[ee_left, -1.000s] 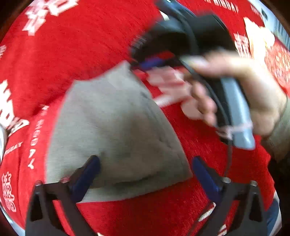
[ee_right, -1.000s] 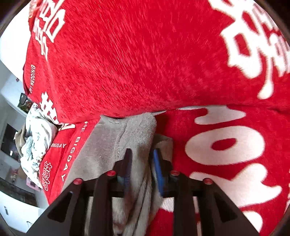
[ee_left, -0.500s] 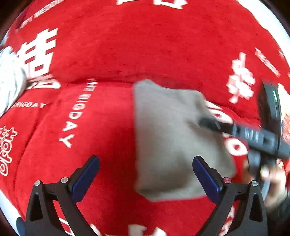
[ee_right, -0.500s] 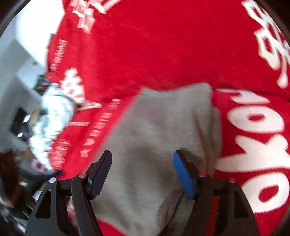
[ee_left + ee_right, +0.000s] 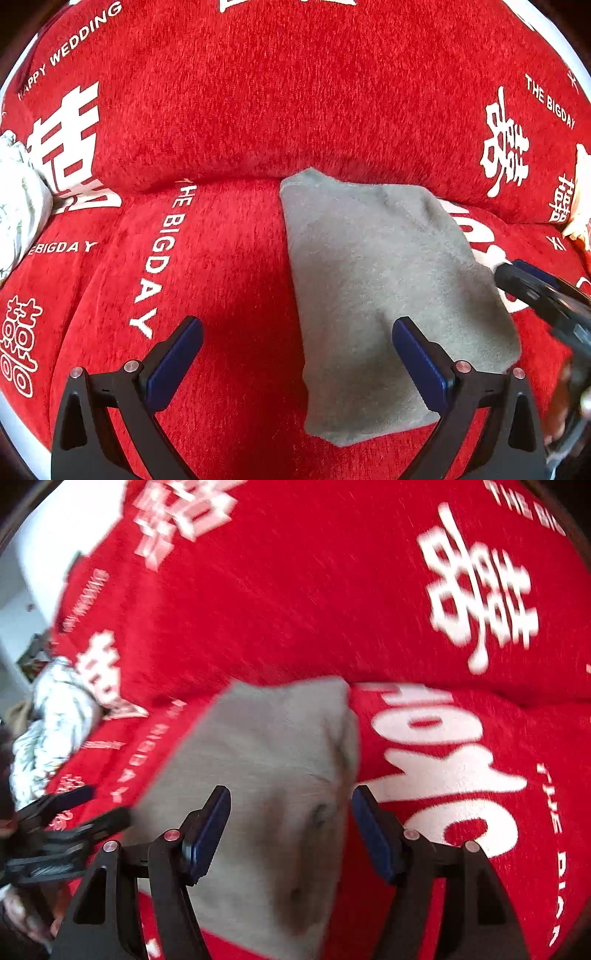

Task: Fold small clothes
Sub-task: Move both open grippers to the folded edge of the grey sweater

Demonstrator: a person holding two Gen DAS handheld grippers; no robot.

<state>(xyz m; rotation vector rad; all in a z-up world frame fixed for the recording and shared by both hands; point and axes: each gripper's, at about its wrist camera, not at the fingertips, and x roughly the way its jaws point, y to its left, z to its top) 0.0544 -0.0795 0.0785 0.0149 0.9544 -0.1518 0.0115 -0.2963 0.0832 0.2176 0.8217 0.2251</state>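
Folded grey fleece cloth [image 5: 384,288] lies lengthwise toward the red sofa cover's [image 5: 229,122] backrest; left gripper [image 5: 295,358] spread empty, right gripper [image 5: 290,830] opening above it.

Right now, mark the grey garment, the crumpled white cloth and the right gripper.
grey garment [image 5: 384,288], left wrist view, middle of its folded top face.
crumpled white cloth [image 5: 18,199], left wrist view, its bunched part at the left edge.
right gripper [image 5: 291,825], right wrist view, midway between its fingertips, jaws opening, garment below them.
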